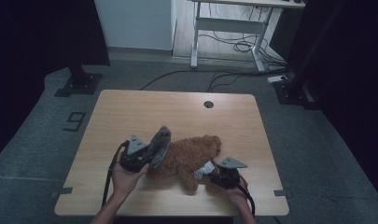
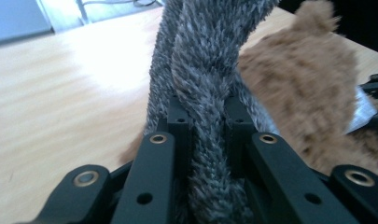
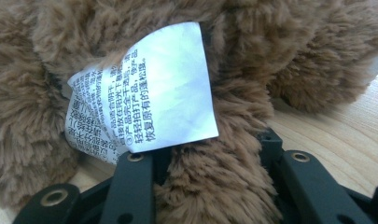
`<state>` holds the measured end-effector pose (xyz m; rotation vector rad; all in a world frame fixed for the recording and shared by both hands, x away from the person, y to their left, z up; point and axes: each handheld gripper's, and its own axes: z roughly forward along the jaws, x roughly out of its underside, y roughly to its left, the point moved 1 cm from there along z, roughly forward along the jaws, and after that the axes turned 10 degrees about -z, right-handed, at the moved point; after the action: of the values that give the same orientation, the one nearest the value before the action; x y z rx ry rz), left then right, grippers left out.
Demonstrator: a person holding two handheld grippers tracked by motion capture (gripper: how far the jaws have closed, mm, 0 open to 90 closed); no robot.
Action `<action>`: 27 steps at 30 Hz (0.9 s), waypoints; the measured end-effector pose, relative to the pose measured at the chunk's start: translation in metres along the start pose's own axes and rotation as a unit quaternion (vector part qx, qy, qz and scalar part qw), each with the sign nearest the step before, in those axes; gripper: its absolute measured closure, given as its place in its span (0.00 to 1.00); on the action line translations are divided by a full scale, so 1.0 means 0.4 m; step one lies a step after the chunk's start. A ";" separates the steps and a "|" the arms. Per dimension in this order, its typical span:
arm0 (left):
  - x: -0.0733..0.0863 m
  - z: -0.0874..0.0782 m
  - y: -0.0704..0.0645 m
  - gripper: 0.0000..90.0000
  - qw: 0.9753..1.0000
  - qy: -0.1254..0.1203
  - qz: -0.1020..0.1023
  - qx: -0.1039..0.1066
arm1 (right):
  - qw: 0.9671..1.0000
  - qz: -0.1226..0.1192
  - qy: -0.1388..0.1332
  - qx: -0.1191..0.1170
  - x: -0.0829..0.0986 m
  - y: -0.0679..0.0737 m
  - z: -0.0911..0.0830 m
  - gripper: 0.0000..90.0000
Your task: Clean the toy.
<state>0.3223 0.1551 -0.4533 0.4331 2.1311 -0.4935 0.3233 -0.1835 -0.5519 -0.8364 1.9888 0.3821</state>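
A brown plush toy lies on the wooden table, near its front edge. A grey fuzzy cloth piece stands up over the toy's left end. My left gripper is shut on that grey cloth, which runs up between its jaws. Beside it the brown plush fills the right of the left gripper view. My right gripper is shut on a brown furry limb of the toy. A white care label with printed text hangs just above the jaws; this label also shows in the high view.
A round cable hole sits near the table's far edge. Beyond the table stand a white desk frame with loose cables on the floor, and black stand bases at the left and right.
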 end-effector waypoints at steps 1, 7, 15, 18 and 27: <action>0.008 -0.003 0.015 0.87 1.000 0.004 -0.007 -0.003 | 1.000 0.000 0.000 0.000 0.000 0.000 0.000 0.68; 0.082 0.008 0.093 0.87 0.998 0.041 -0.047 -0.013 | 1.000 0.004 0.001 0.002 0.004 -0.004 0.001 0.68; 0.139 0.039 0.104 0.87 0.995 0.089 -0.051 -0.010 | 1.000 0.007 0.002 0.002 0.005 -0.005 0.002 0.68; 0.130 0.038 0.110 0.86 0.994 0.091 -0.054 -0.009 | 1.000 0.006 0.002 0.003 0.005 -0.005 0.002 0.68; -0.052 -0.011 0.040 0.86 0.999 0.017 -0.033 0.024 | 1.000 0.003 0.002 0.006 0.003 -0.003 0.004 0.68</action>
<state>0.3383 0.1687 -0.4370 0.4033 2.1759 -0.5802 0.3246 -0.1842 -0.5536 -0.8247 1.9958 0.3722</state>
